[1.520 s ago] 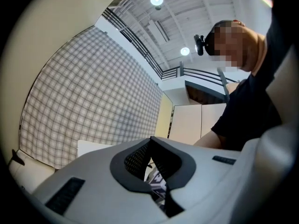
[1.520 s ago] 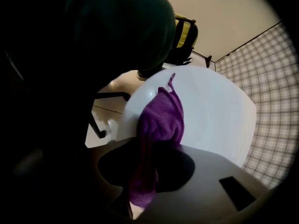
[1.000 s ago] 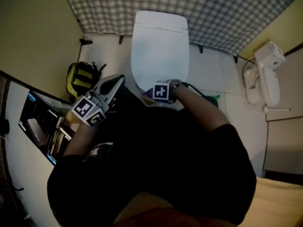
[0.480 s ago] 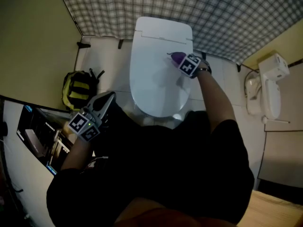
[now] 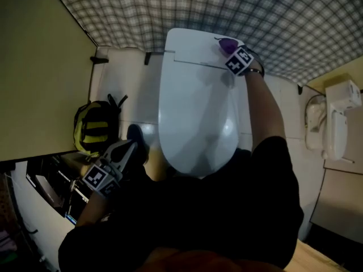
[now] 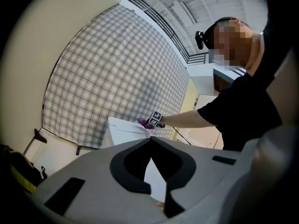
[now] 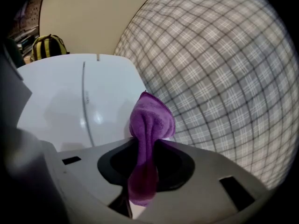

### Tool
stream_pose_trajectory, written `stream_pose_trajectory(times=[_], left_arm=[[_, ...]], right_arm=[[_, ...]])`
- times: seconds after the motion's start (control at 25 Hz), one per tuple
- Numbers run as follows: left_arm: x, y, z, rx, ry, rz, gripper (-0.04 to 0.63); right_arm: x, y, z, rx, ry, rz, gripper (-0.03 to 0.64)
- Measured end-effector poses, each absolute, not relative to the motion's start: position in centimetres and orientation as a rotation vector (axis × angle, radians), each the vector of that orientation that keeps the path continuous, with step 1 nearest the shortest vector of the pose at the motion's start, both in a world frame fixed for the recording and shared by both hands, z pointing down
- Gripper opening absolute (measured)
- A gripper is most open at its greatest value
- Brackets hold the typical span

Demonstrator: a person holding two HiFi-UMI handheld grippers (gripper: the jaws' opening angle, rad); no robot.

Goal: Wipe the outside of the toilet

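Since half a second ago the right gripper [image 5: 231,51] has slid from the middle of the lid to the far right corner of the toilet [image 5: 193,112]. Its jaws are clamped on the purple cloth [image 5: 227,44], which sits on the white top close to the checked wall [image 5: 170,4]. The left gripper [image 5: 128,148] hangs at the near left beside the bowl, jaws together on nothing, near the yellow backpack [image 5: 93,126].
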State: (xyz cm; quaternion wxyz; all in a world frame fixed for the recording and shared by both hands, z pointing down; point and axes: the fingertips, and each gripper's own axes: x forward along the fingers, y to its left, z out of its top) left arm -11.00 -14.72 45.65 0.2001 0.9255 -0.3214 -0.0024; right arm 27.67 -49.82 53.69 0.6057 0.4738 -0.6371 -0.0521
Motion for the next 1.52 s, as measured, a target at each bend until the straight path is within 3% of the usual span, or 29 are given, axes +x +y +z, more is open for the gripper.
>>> stream_pose_trajectory(times=[0.32,0.68,1.52], left_arm=[[-14.2,-22.0,48.6,2.525,-0.949,0.041,-0.008],[-13.7,-22.6,50.1,2.513,-0.919,0.052,-0.008],[-7.5,-5.5,38.8,2.777,-0.819,-0.161,-0.008]], right_arm=[[28.1,-58.8,56.4,1.117,-1.387,-0.223,0.097],[26.7,-57.6,58.0,0.902,-1.369,-0.238,0.075],[20.4,-18.3,61.8,0.369,-1.38,-0.144,0.075]])
